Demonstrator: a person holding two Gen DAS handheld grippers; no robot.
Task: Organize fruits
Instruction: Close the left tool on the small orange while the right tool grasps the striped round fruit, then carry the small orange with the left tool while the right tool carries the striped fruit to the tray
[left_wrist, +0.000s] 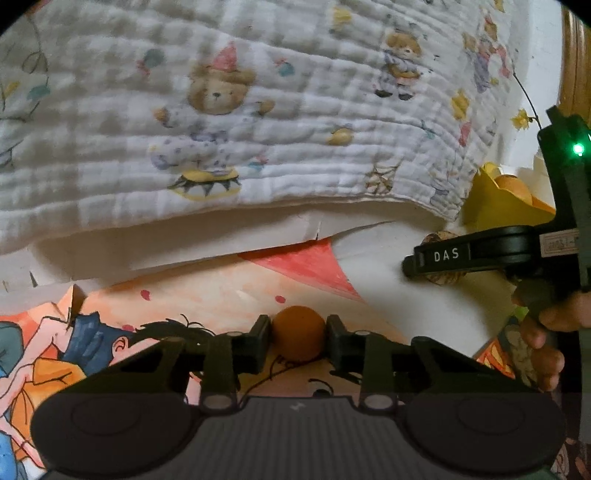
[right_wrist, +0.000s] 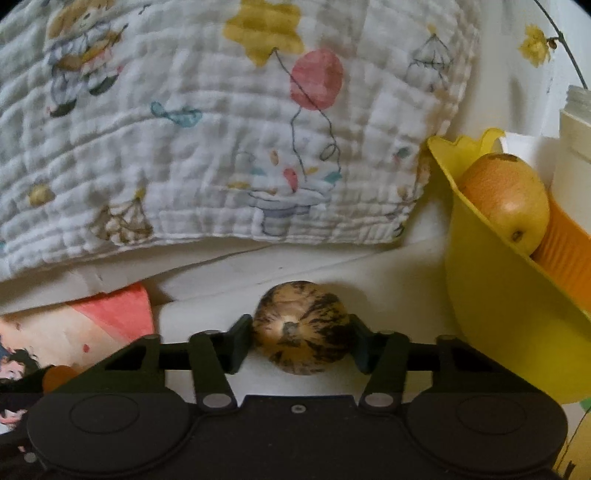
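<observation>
Jaws of the left gripper (left_wrist: 297, 341) pinch a small orange fruit (left_wrist: 297, 336) from both sides, just above a cartoon poster (left_wrist: 207, 295) spread on the desk (left_wrist: 399, 295). Behind hangs a white quilted blanket (left_wrist: 229, 110) printed with bears. At the right edge of this left wrist view, the right gripper (left_wrist: 436, 258) closes around a brown mottled fruit (left_wrist: 439, 236), near a yellow bowl (left_wrist: 480, 206).

From the right wrist view, the right gripper's (right_wrist: 301, 338) jaws press on either side of the brown mottled fruit (right_wrist: 299, 332), low over the white desk (right_wrist: 388, 280). Just to its right stands the yellow bowl (right_wrist: 491, 314), holding an orange-yellow apple (right_wrist: 506, 199).
</observation>
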